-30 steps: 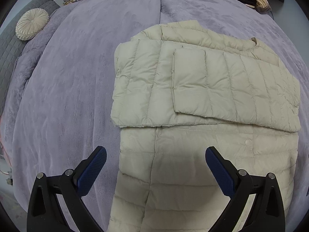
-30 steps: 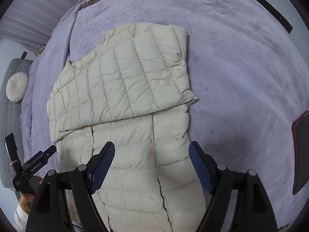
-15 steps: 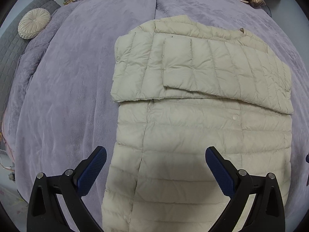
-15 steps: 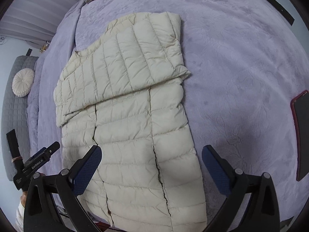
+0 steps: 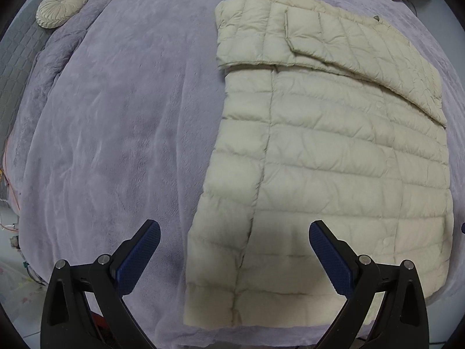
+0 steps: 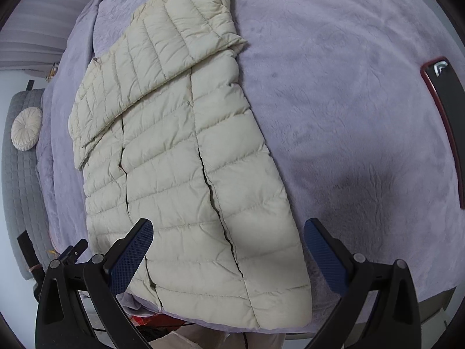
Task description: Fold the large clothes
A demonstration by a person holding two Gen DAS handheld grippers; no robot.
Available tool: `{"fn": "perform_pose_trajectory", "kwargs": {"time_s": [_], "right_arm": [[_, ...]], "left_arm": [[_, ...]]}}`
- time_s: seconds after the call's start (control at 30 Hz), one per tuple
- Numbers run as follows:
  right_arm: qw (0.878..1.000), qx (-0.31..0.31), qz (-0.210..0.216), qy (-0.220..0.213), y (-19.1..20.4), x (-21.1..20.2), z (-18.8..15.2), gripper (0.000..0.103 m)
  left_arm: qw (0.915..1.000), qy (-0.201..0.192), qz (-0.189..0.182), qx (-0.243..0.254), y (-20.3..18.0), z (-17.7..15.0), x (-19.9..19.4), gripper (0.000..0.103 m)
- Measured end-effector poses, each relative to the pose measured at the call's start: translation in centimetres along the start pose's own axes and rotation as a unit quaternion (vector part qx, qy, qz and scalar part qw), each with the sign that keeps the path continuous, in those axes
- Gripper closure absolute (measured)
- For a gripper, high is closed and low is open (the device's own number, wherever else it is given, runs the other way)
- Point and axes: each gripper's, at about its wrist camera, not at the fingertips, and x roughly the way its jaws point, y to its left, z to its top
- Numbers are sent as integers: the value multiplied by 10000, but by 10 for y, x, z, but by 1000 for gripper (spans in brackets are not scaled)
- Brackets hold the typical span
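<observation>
Cream quilted jacket (image 5: 334, 151) lying sleeves-folded; left gripper (image 5: 234, 257) and right gripper (image 6: 228, 254), both spread, hovering, should pinch hem corners together.

Cream quilted jacket (image 5: 334, 160), lilac plush blanket (image 5: 116, 131)

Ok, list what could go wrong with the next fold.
1. The jacket hem lies at the bed edge, so a tug might slide it off.
2. The folded sleeves lie loose on top and may flop open.
3. Both grippers, left and right, are open; puffy fabric could slip from a shallow pinch.
</observation>
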Motion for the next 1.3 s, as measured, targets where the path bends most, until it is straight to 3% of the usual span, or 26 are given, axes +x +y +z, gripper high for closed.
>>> {"fn": "perform_pose_trajectory", "kwargs": {"time_s": [0.1, 0.43, 0.53, 0.73, 0.9, 1.03, 1.3], "right_arm": [[9993, 300, -193, -140, -13, 0, -20, 0], [9943, 1060, -7, -139, -53, 9, -83, 0], [9935, 1119, 139, -176, -58, 12, -93, 0], [9876, 1372, 749, -148, -63, 27, -102, 0], [9730, 1723, 1517, -235, -58, 39, -106, 0], [9573, 1883, 2178, -248, -48, 49, -108, 0], [9571, 1609, 2388, -314, -22, 52, -123, 0]], "left_arm": [[9999, 105, -30, 80, 12, -12, 11, 0], [9989, 207, -305, 273, 32, -52, 27, 0], [9975, 306, -590, 251, 39, -61, 35, 0], [9904, 511, -1283, -28, 52, -79, 51, 0], [9806, 585, -1863, -176, 46, -87, 56, 0], [9806, 507, -1895, -5, 37, -90, 57, 0], [9756, 187, -2186, -90, 47, -77, 40, 0]]}}
